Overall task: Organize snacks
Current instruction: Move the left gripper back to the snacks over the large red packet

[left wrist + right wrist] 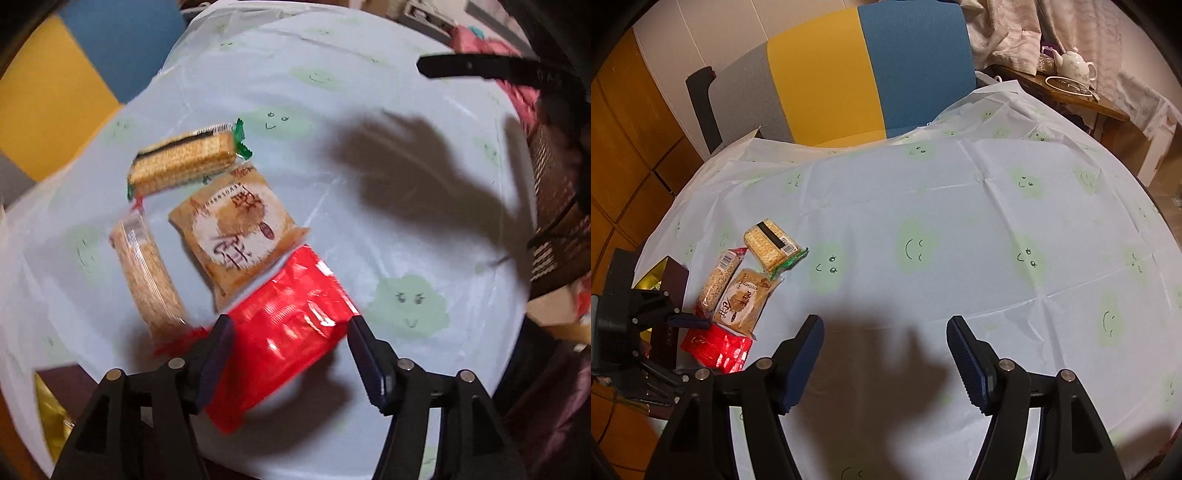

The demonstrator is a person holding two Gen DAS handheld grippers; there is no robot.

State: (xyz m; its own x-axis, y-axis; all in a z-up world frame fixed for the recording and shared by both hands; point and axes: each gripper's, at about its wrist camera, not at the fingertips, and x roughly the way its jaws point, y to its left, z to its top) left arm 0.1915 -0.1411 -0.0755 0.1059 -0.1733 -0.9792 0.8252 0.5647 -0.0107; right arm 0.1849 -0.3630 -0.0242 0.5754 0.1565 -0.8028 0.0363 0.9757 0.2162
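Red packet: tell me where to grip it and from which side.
Grip the red packet across its short width at the middle, coming from above. It lies flat on the tablecloth, and its far end touches the brown packet. The open left gripper already straddles its long sides.

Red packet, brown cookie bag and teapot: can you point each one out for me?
Red packet (291, 332), left wrist view, middle of its shiny wrapper.
Brown cookie bag (236, 236), left wrist view, its printed front.
Teapot (1075, 65), right wrist view, its white body.
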